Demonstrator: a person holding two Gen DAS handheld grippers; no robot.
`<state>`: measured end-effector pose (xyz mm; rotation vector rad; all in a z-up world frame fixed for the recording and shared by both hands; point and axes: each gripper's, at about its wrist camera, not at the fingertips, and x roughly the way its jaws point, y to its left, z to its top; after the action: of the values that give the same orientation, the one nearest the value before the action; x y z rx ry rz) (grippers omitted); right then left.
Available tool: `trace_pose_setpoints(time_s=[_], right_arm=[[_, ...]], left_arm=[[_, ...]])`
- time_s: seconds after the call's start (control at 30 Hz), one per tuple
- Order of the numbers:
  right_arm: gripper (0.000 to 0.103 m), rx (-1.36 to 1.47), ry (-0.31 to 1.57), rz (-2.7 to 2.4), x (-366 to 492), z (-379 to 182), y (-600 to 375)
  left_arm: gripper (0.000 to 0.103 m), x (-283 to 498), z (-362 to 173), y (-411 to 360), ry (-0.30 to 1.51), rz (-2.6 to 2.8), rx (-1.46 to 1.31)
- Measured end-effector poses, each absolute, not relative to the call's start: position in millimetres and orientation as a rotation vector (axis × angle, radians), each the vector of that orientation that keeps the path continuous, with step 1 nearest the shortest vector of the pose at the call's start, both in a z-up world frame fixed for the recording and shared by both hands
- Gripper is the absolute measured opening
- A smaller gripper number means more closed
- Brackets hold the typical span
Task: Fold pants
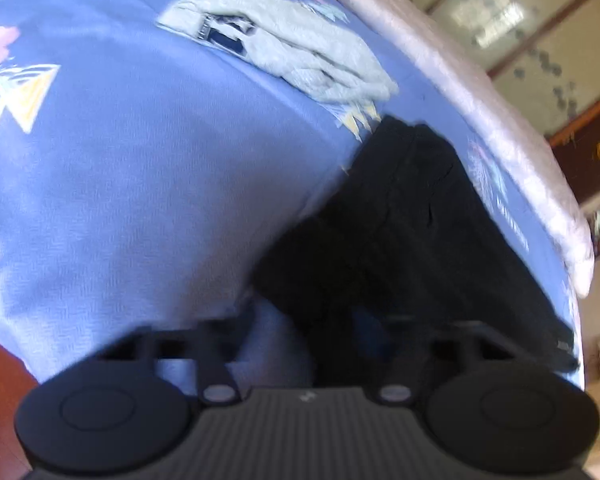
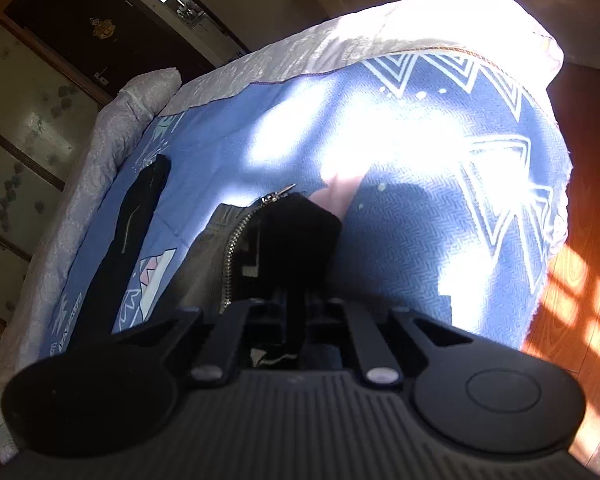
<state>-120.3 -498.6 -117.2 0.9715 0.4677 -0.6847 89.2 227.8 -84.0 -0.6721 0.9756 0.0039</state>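
Black pants lie on a blue patterned bedspread, running from the middle of the left wrist view down to its lower right. My left gripper sits low at the near end of the pants, blurred, its jaws close together with black cloth between them. In the right wrist view my right gripper is shut on a bunched end of the black pants; an open metal zipper with olive lining shows beside it. Another black strip of the pants stretches along the bed's left side.
A folded pale green garment lies further up the bed. A white quilt borders the far edge of the bed. Sliding panelled doors stand beyond it. Wooden floor shows to the right, and bright sunlight falls across the bedspread.
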Motion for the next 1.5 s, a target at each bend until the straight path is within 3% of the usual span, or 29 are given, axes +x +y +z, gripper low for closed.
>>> trace_pose_setpoints(time_s=[0.07, 0.23, 0.27, 0.37, 0.5, 0.67, 0.73, 0.83, 0.93, 1.0, 1.03, 1.07, 1.1, 1.13, 1.2, 1.37, 1.5], right_arm=[[0.007, 0.926, 0.395, -0.698, -134.9, -98.9, -495.2], [0.003, 0.92, 0.173, -0.778, -184.5, -69.4, -487.0], [0.003, 0.918, 0.196, -0.809, -187.0, -74.1, -488.3], [0.003, 0.922, 0.326, -0.87, -179.6, -99.8, -494.8], [0.005, 1.041, 0.28, -0.85, -191.4, -116.3, -502.5], [0.01, 1.064, 0.26, -0.828, -202.2, -112.6, -502.5], [0.026, 1.059, 0.255, -0.855, -208.2, -106.8, -494.0], [0.03, 1.065, 0.231, -0.865, -216.5, -108.6, -493.7], [0.03, 1.064, 0.26, -0.867, -216.3, -114.9, -494.6], [0.03, 1.079, 0.27, -0.843, -212.3, -119.2, -494.9], [0.03, 1.088, 0.274, -0.83, -209.3, -121.5, -495.1], [0.03, 1.096, 0.285, -0.813, -203.7, -123.8, -496.1], [0.024, 1.096, 0.307, -0.801, -196.9, -125.4, -496.7], [0.009, 1.082, 0.333, -0.807, -190.2, -125.6, -496.6], [0.007, 1.035, 0.334, -0.858, -187.7, -116.2, -489.9], [0.007, 0.978, 0.128, -0.892, -220.5, -63.7, -473.8], [0.007, 0.89, 0.152, -1.004, -228.1, -63.5, -472.2]], left_arm=[[0.02, 87.7, -82.5, 227.1, 0.996, 0.005, -0.714], [0.022, 78.7, -72.0, 224.9, 0.975, -0.018, -0.694], [0.029, 76.9, -72.4, 226.0, 0.978, -0.013, -0.695], [0.063, 73.8, -77.1, 232.5, 0.999, 0.013, -0.717], [0.074, 73.2, -81.5, 244.7, 0.985, 0.019, -0.817], [0.077, 84.4, -84.6, 240.5, 0.977, -0.005, -0.863], [0.082, 88.2, -85.1, 234.7, 0.978, -0.034, -0.885], [0.086, 90.6, -81.6, 225.9, 0.966, -0.061, -0.852], [0.075, 93.5, -82.1, 220.4, 0.971, -0.045, -0.783], [0.042, 95.6, -87.7, 219.4, 1.0, -0.038, -0.779], [0.032, 95.5, -90.6, 219.9, 1.013, -0.042, -0.786], [0.013, 95.4, -93.2, 220.0, 1.029, -0.042, -0.794], [0.01, 95.3, -94.5, 220.1, 1.042, -0.036, -0.8], [0.01, 93.5, -92.7, 221.1, 1.042, -0.033, -0.804], [0.009, 88.1, -78.7, 224.9, 1.02, -0.046, -0.803], [0.009, 66.9, -40.4, 246.5, 0.987, -0.095, -0.877], [0.009, 61.1, -58.0, 240.1, 1.055, -0.074, -0.836]])
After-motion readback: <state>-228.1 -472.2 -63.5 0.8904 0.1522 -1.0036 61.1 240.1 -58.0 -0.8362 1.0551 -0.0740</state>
